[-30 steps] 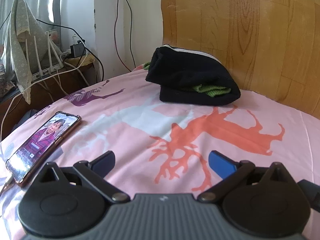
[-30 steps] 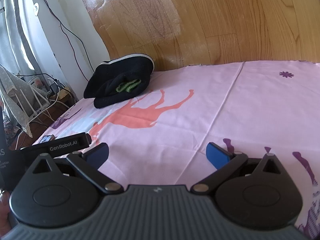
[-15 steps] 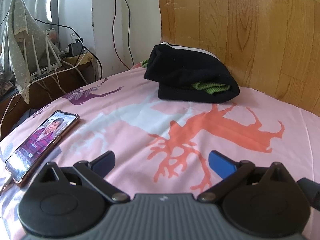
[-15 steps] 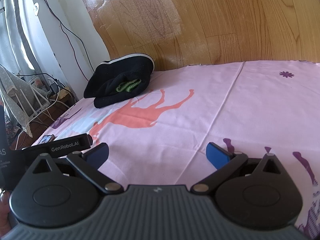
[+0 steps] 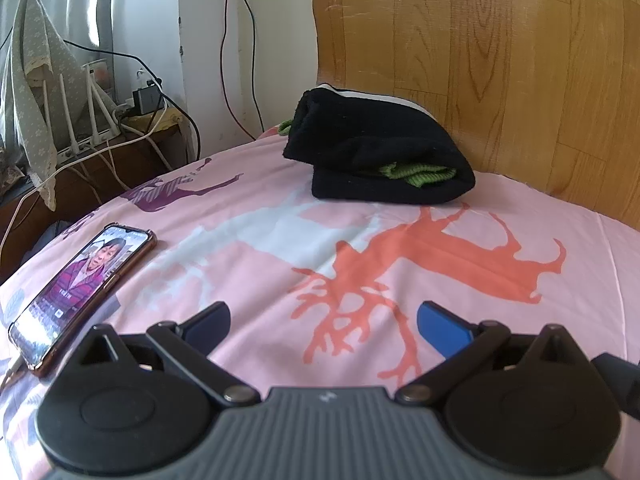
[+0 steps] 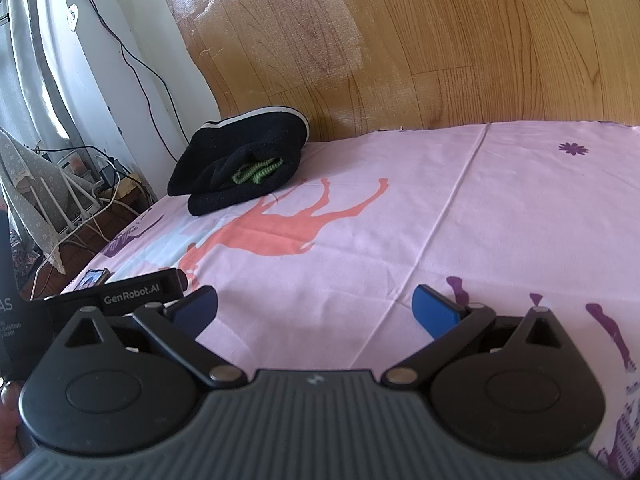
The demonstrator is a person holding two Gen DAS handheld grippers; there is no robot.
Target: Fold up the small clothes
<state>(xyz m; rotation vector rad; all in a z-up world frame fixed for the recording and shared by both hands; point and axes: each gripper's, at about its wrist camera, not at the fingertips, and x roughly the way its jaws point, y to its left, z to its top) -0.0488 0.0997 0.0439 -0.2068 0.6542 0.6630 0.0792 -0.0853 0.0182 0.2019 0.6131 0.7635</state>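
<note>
Your left gripper (image 5: pixel 323 320) was spread wide with nothing between its blue pads (image 5: pixel 442 326), poised low over the pink bedsheet (image 5: pixel 400 288). Over the last second its view drew slightly nearer to the folded black garment (image 5: pixel 380 156), so you had eased that tool forward toward the bundle. Your right gripper (image 6: pixel 314 306) was likewise released and empty; its view did not shift in the same interval.

The folded black garment lay at the far edge of the bedsheet, against the wooden headboard (image 5: pixel 500 48), with a green knit piece (image 5: pixel 416 172) tucked inside its fold. Both grippers were well apart from the garment. The phone (image 5: pixel 80 292) lay face up on the bedsheet, to the left of the garment and nearer your left gripper.

Judged from this layout, the garment already sat folded and set aside, and no unfolded piece lay in either view. The small advance therefore suggested either a return to the bundle or the end of the cycle.
</note>
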